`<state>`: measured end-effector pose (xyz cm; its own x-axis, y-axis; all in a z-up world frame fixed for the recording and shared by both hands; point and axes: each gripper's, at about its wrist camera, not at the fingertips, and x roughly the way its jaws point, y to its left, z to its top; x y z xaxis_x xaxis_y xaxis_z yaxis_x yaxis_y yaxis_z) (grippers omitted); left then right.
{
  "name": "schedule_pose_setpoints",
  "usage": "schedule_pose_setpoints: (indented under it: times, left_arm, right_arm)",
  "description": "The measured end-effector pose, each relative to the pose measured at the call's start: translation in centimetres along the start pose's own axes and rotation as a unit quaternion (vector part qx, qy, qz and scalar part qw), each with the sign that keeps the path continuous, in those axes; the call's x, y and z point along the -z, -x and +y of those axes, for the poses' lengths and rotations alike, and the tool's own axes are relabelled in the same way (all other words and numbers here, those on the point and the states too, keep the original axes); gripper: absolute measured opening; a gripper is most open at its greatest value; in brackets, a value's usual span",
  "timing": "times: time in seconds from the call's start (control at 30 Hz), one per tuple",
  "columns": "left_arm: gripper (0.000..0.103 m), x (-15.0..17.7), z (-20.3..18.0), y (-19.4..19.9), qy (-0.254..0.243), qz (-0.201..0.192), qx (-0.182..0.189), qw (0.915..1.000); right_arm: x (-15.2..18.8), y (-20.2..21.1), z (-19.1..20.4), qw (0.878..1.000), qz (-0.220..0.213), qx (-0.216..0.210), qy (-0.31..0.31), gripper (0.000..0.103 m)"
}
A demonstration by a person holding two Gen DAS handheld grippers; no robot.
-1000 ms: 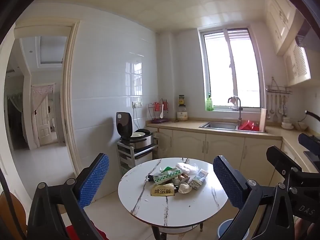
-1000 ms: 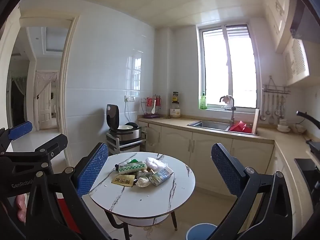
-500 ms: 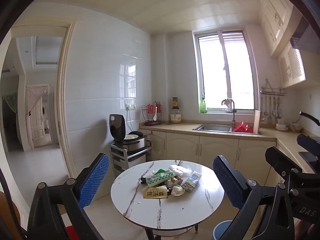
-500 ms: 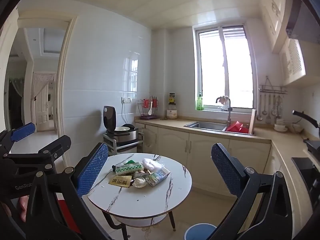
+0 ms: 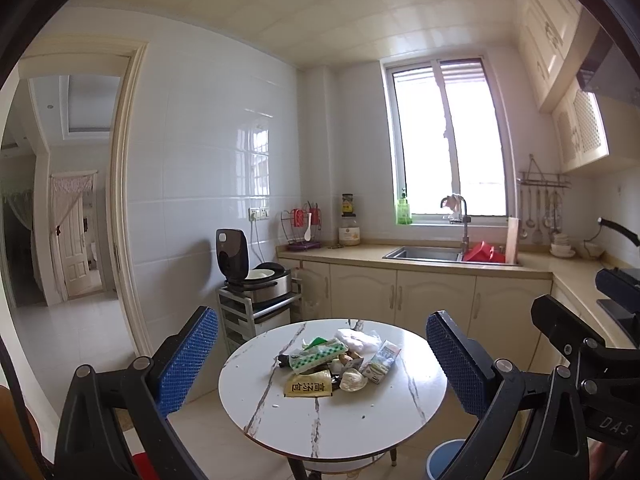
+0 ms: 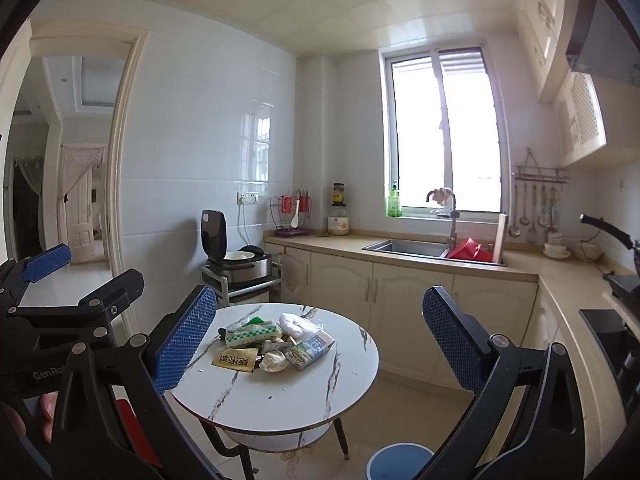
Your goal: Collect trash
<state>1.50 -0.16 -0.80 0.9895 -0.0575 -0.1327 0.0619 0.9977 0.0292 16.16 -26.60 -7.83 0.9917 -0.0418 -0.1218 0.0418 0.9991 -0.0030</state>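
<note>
A pile of trash (image 5: 336, 364) lies on a round white marble-look table (image 5: 360, 420): a yellow sachet (image 5: 308, 385), a green-checked pack (image 5: 318, 354), a small carton (image 5: 380, 361), a white plastic bag (image 5: 356, 338). The pile also shows in the right wrist view (image 6: 272, 342). A blue bin (image 6: 400, 462) stands on the floor right of the table. My left gripper (image 5: 322, 364) is open and empty, well short of the table. My right gripper (image 6: 320, 344) is open and empty too. The left gripper's body shows at the left of the right wrist view (image 6: 60, 320).
A rice cooker (image 5: 256, 276) sits on a metal rack left of the cabinets. A counter with a sink (image 5: 424, 254) runs along the back and right walls. A doorway (image 5: 68, 220) opens at the left. The blue bin shows partly in the left wrist view (image 5: 444, 460).
Both views have drifted so the table and trash sit slightly lower and closer. Both grippers stay open and empty.
</note>
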Motion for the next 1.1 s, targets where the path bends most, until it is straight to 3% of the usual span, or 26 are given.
schedule_pose_setpoints:
  times: [1.1]
  left_arm:
    - [0.102, 0.12, -0.76, -0.12, -0.002, -0.001, -0.005, 1.0000]
  right_arm:
    - [0.28, -0.09, 0.02, 1.000, 0.001, 0.002, -0.001, 0.103]
